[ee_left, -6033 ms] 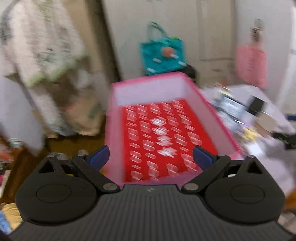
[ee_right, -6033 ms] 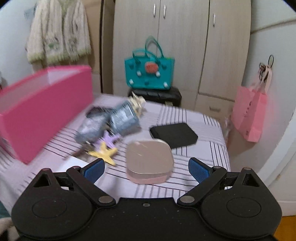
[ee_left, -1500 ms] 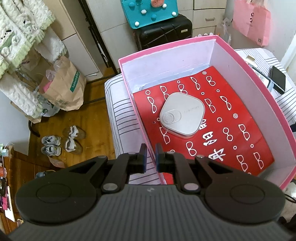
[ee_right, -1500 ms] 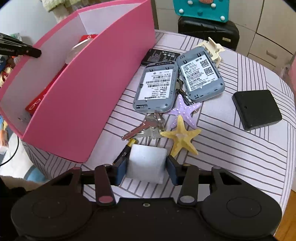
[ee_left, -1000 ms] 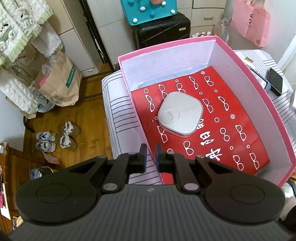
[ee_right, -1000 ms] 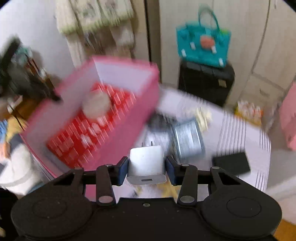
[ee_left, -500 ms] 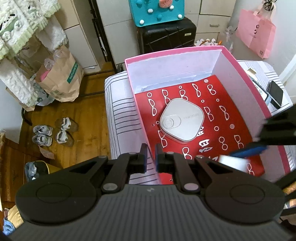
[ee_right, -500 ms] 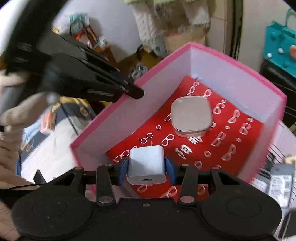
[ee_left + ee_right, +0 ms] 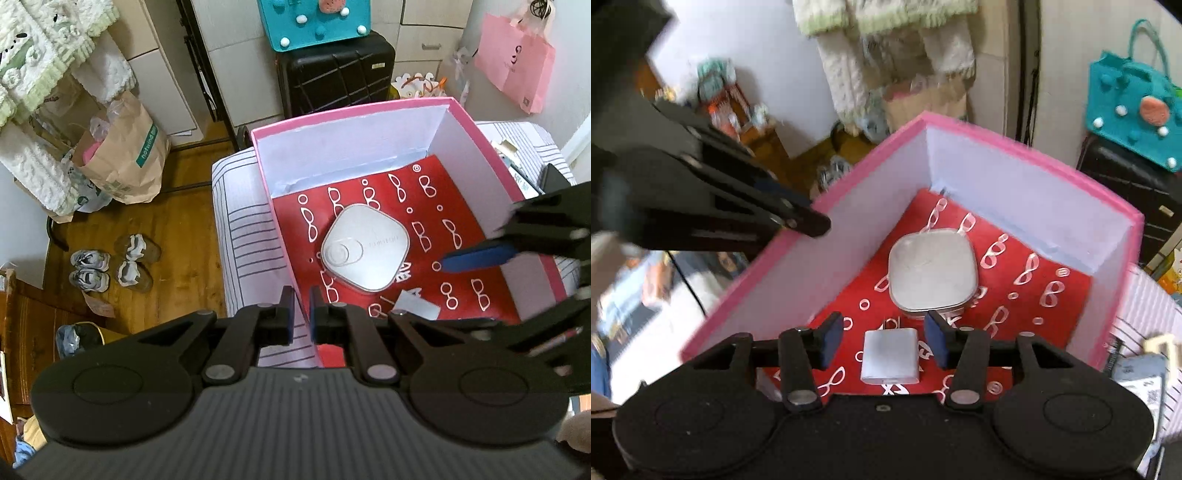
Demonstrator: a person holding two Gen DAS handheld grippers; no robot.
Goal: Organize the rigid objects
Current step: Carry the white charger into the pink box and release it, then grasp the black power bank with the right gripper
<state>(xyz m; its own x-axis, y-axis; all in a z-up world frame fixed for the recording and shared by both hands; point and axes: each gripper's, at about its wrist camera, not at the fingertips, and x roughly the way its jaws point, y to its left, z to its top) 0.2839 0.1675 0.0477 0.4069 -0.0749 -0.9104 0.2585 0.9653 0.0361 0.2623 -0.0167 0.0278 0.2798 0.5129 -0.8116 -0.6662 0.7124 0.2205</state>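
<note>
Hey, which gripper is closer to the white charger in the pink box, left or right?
Right. The right gripper hangs just over the white charger, fingers opening on either side, not touching it. The left gripper is clamped on the pink box wall beside it.

A matt pink cardboard box (image 9: pixel 1027 155) holds glossy red printed paper (image 9: pixel 1049 273), a smooth plastic case (image 9: pixel 932 271) and charger (image 9: pixel 890 356).

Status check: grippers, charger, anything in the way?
Left gripper shut on box wall. Right gripper opening, charger loose on box floor beside the compact. Nothing blocking.
</note>
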